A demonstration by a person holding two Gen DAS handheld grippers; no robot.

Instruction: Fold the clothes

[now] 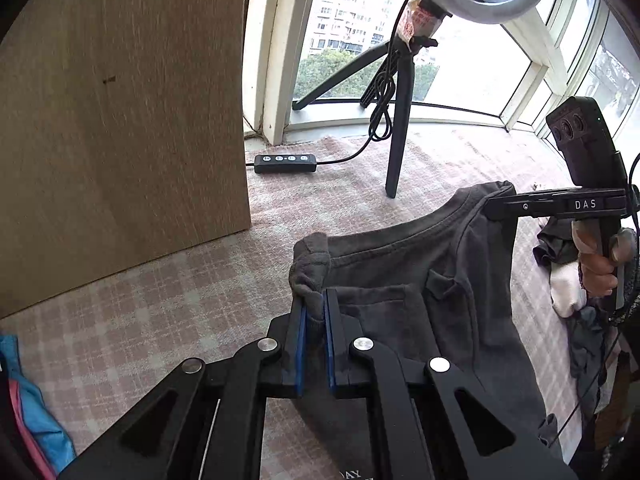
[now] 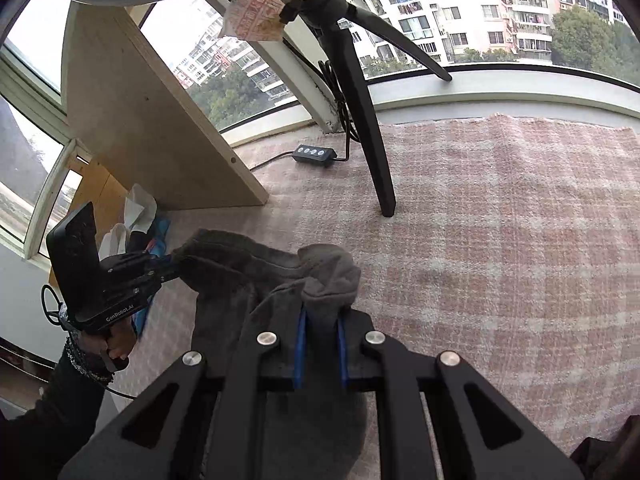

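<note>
A dark grey T-shirt [image 1: 420,280] hangs above the pink checked blanket, held up at both shoulders. My left gripper [image 1: 315,304] is shut on one shoulder of the shirt, and the cloth bunches between its blue pads. My right gripper [image 2: 320,320] is shut on the other shoulder, with a lump of grey fabric [image 2: 328,276] sticking out past its fingers. In the left wrist view the right gripper [image 1: 490,202] pinches the shirt's far shoulder, with a hand on its handle. From the right wrist camera the left gripper [image 2: 172,266] shows at the left, clamped on the shirt.
A black tripod leg [image 1: 400,136] stands on the blanket [image 2: 500,240] with a ring light above and a cable remote [image 1: 286,163] nearby. A wooden panel [image 1: 120,120] rises at the left. Other clothes [image 1: 568,280] are piled at the right, and blue cloth [image 1: 36,408] at the left.
</note>
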